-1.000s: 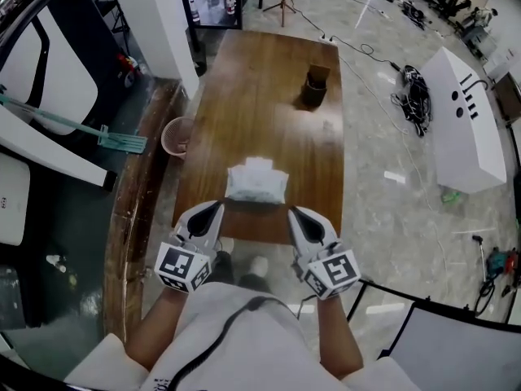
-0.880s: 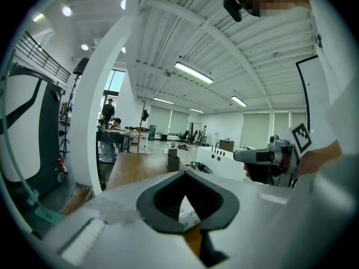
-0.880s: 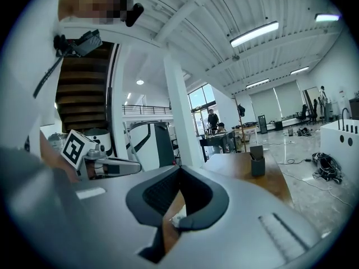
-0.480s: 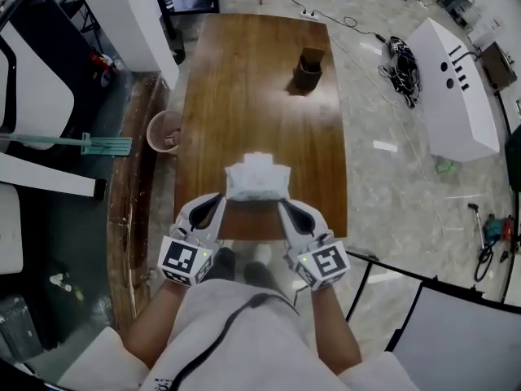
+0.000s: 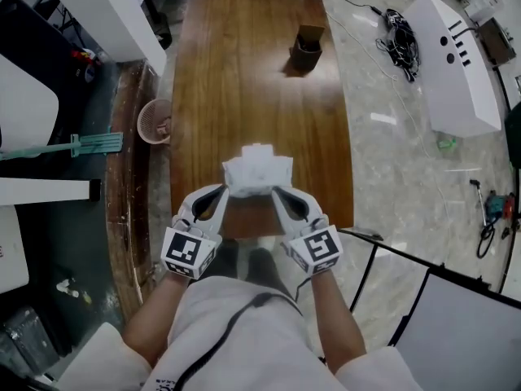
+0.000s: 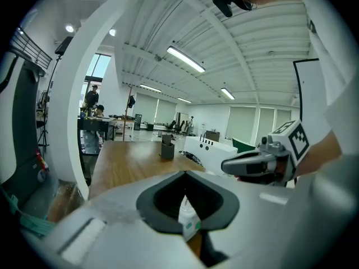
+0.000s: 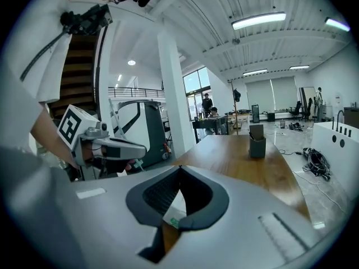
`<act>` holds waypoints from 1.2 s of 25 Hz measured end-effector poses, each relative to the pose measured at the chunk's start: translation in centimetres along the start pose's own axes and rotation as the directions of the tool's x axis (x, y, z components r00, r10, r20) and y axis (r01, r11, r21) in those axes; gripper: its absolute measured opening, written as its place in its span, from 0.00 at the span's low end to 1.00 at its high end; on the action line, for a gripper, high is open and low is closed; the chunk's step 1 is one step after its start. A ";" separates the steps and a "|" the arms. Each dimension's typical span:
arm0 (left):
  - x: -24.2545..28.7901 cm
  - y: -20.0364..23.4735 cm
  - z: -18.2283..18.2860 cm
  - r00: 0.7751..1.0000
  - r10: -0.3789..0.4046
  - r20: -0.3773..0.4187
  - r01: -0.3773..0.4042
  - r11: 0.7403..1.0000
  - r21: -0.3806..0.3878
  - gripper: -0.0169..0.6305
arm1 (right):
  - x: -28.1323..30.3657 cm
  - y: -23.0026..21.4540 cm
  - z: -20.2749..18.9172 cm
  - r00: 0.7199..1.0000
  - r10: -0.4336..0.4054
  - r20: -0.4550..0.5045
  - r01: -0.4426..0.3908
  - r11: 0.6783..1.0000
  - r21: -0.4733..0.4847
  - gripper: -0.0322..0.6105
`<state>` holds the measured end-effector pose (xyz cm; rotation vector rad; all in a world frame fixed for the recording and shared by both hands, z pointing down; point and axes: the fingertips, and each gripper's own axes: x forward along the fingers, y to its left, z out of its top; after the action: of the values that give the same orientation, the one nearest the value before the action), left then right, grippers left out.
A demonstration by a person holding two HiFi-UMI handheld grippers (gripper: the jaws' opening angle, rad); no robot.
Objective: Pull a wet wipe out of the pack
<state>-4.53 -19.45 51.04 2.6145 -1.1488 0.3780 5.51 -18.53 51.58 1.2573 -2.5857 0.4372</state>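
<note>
White pack (image 5: 257, 169) — left gripper (image 5: 221, 192), right gripper (image 5: 276, 192) closed alongside.

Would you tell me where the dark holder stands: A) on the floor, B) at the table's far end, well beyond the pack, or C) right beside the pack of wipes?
B: the dark holder stands near the table's far end, well apart from the pack of wipes at the near end.

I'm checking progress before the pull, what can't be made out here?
Wet wipe pack opening: too small in head view; jaws hide most of it in gripper views.
Whether left hand-held gripper or right hand-held gripper touches it: tips cover contact in head view.
Dark holder contents: too small.
</note>
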 end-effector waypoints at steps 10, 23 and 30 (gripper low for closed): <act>3.4 0.7 -2.7 0.996 -0.040 -0.075 0.041 0.999 0.017 0.04 | 3.5 -1.9 -3.9 0.992 0.027 -0.125 -0.034 0.998 -0.047 0.06; 6.3 0.6 -4.9 0.991 -0.048 -0.127 0.050 0.999 0.013 0.04 | 6.1 -2.9 -6.4 0.969 0.062 -0.241 -0.081 0.995 -0.067 0.15; 7.4 0.1 -6.2 0.985 -0.064 -0.163 0.065 0.998 0.004 0.07 | 6.8 -3.1 -8.1 0.939 0.070 -0.338 -0.103 0.991 -0.081 0.22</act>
<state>-0.55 -22.42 59.31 2.5660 -1.0090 0.5725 4.44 -22.32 61.93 0.9452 -2.3473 0.4879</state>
